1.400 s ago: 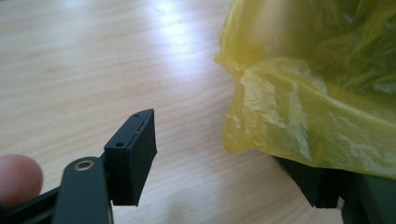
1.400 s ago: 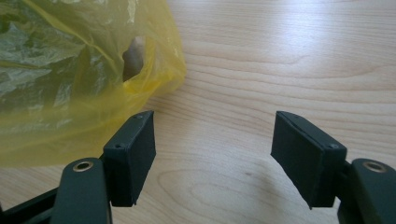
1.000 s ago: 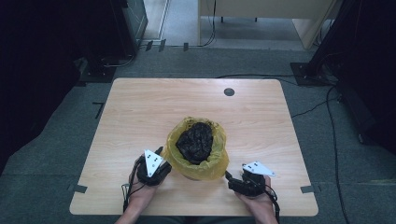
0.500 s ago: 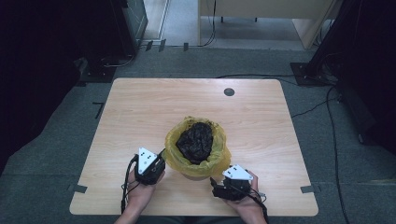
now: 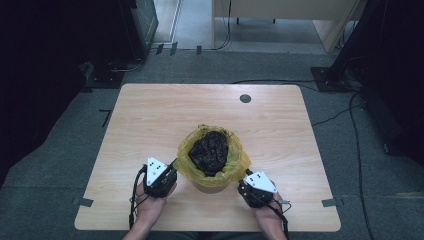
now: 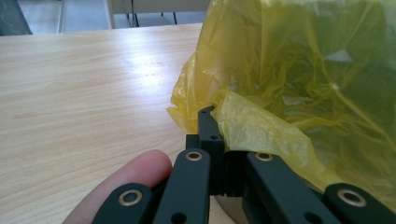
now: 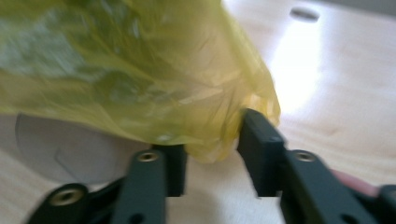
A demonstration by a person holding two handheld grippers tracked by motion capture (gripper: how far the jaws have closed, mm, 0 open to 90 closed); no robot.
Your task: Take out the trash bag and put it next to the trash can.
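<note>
A thin, crinkled yellow plastic bag liner [image 5: 235, 162] sits in a small round bin [image 5: 210, 187] near the front middle of the pale wooden counter [image 5: 150, 115], its rim folded out and down over the bin's edge. Inside it lies a dark, crumpled heap of waste [image 5: 210, 151].

At the liner's left side, the left gripper [image 5: 172, 167] has its black jaws fully shut on a fold of the yellow plastic; in the left gripper view the pinched film bunches up right at the jaw tips [image 6: 212, 126], and a fingertip [image 6: 135, 172] of the person's hand shows beside the linkage.

At the liner's right side, the right gripper [image 5: 246, 181] has just been closing its jaws, and a hanging fold of the liner's rim sits between them [image 7: 212, 144]. That view is blurred; the jaws stand narrowly apart around the plastic, and whether both press on it I cannot tell.

A round dark grommet [image 5: 245, 98] lies well apart, near the counter's far edge.
</note>
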